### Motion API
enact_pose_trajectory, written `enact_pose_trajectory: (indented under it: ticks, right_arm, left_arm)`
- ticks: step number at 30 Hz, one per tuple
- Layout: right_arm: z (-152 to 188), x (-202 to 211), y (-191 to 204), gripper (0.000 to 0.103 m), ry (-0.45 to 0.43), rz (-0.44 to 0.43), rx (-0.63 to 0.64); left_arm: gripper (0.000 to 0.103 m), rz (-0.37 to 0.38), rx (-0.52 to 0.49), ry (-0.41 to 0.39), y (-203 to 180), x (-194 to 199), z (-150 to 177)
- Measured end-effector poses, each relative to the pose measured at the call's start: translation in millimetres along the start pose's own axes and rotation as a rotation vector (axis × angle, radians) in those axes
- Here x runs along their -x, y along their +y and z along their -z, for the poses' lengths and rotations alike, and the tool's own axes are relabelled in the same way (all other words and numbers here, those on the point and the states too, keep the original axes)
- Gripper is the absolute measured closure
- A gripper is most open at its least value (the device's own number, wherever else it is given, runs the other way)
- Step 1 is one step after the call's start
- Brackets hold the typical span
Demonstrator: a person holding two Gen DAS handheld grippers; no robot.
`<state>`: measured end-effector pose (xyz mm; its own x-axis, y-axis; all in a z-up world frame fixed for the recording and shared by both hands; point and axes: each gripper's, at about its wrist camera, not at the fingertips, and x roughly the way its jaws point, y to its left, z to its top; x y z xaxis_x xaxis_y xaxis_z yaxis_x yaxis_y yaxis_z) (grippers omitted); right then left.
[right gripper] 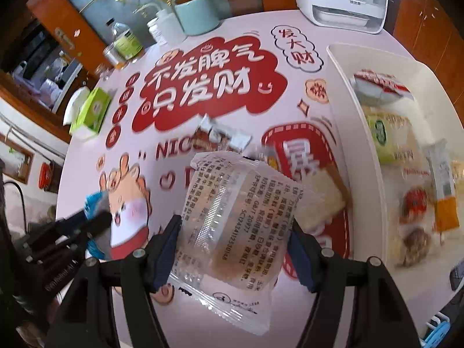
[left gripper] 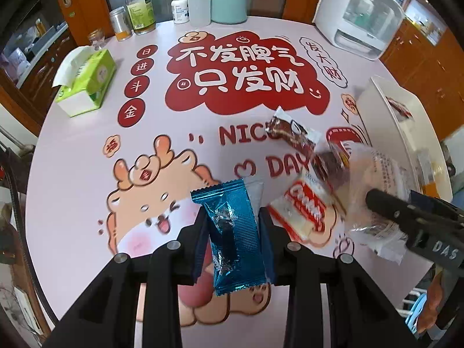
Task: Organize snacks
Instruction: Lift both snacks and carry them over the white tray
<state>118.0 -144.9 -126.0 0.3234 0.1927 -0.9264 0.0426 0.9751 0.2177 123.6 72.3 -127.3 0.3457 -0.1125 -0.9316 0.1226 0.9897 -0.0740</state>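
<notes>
With our left tongs (left gripper: 233, 226) clenched on the blue foil packet (left gripper: 232, 232) and right tongs (right gripper: 235, 240) grasping the clear-wrapped pastry (right gripper: 232, 217), we should carry both level over the white bin's (right gripper: 339, 66) rim before releasing.

Shiny blue wrapper (left gripper: 236, 232), clear printed packet (right gripper: 232, 220), pink cartoon-patterned tablecloth (left gripper: 87, 150)

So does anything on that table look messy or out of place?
Somewhat. A few snacks lie loose at odd angles on the table: a brown wrapper and a red-and-white packet, outside the white bin where other snacks already sit. Nothing looks spilled or torn.
</notes>
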Motion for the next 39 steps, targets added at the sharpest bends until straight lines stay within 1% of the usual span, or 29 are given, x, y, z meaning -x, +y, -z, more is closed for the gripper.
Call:
enact_pose_trajectory:
  ticks: [5,9,16,22,27,31,35,39]
  right_arm:
    - [30,6,8,0.034,0.017,0.003,-0.007]
    - [44,18,11,0.034,0.003,0.002,-0.019]
    - [51,60,7,0.034,-0.081,0.029,-0.032]
    - [46,92,-15,0.034,-0.167,0.04,-0.028]
    - [35,108,-56,0.034,-0.216,0.021,-0.027]
    - [16,116,-107,0.033,-0.219,0.006,-0.026]
    - [-7,126,-157,0.033,-0.246,0.02,0.009]
    - [-42,134,-206,0.033,-0.277,0.05,0.03]
  left_arm:
    - [0.072,0.005,-0.043,-0.016,2,20,20]
    - [0.072,0.024,-0.088,-0.038,-5,35,28]
    - [0.072,0.079,-0.173,-0.078,-36,51,27]
    - [0.071,0.097,-0.232,-0.1,-79,64,18]
    - [0.071,0.08,-0.256,-0.125,-126,69,4]
    - [0.071,0.071,-0.244,-0.128,-178,67,-13]
    - [0.071,0.057,-0.233,-0.136,-228,58,-35]
    - [0.071,0.062,-0.201,-0.142,-278,47,-61]
